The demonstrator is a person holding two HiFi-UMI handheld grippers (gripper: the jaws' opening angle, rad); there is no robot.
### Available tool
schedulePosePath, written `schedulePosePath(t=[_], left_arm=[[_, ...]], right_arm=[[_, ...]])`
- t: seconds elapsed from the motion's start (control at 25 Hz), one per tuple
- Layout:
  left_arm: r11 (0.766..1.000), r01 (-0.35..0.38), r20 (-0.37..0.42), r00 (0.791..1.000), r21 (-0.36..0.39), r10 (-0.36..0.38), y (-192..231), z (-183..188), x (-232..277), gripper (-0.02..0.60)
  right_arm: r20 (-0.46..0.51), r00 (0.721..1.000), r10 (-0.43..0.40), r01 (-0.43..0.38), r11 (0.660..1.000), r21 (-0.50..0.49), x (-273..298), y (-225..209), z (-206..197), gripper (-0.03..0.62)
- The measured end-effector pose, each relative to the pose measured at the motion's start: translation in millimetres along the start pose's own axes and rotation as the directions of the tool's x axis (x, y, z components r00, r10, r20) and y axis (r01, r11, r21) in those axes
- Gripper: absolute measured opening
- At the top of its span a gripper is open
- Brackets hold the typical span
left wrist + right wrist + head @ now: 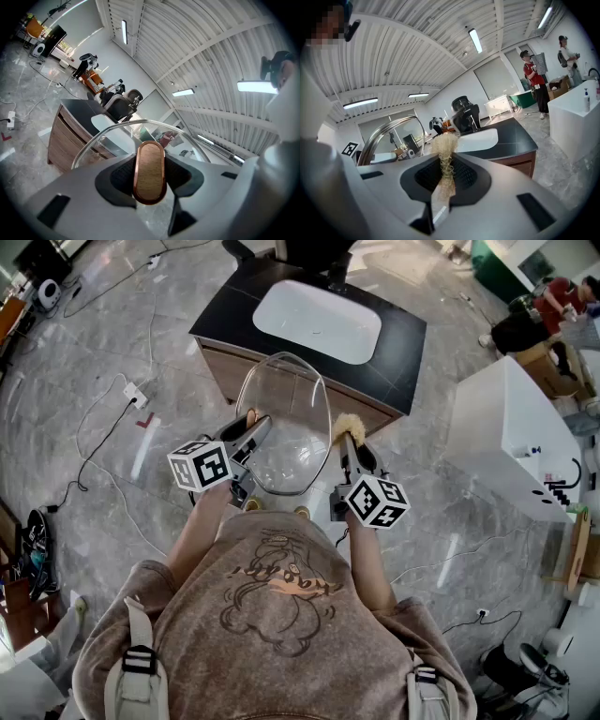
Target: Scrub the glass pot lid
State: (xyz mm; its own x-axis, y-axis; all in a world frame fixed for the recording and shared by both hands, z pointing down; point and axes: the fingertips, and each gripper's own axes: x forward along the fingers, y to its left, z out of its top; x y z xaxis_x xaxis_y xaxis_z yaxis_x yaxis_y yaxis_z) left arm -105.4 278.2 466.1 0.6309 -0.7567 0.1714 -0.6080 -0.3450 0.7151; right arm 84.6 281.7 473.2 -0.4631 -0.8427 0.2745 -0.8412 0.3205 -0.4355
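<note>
The left hand-held gripper (249, 431) is clamped on the wooden knob (150, 172) of the glass pot lid (286, 413), which is held in the air before the sink tabletop (405, 341). The right hand-held gripper (350, 442) pinches a straw-coloured fibrous scrubber (444, 146) at the lid's right edge.

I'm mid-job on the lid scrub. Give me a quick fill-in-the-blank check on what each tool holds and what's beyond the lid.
The left tool is shut on the wooden ____ of the glass lid. The right tool is shut on a straw-like ____. Past the lid, the dark counter holds a white ____.
Missing: knob; scrubber; sink.
</note>
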Motion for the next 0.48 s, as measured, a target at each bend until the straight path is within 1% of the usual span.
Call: schedulePosePath(t=[0.48], left_arm=[[1.0, 0.019, -0.027, 0.999, -0.006, -0.019, 5.5, -0.5, -3.2, 0.181]], right_arm=[[0.015, 1.0, -0.007, 0.006, 1.0, 0.008, 6.9, 9.4, -4.5, 0.054]])
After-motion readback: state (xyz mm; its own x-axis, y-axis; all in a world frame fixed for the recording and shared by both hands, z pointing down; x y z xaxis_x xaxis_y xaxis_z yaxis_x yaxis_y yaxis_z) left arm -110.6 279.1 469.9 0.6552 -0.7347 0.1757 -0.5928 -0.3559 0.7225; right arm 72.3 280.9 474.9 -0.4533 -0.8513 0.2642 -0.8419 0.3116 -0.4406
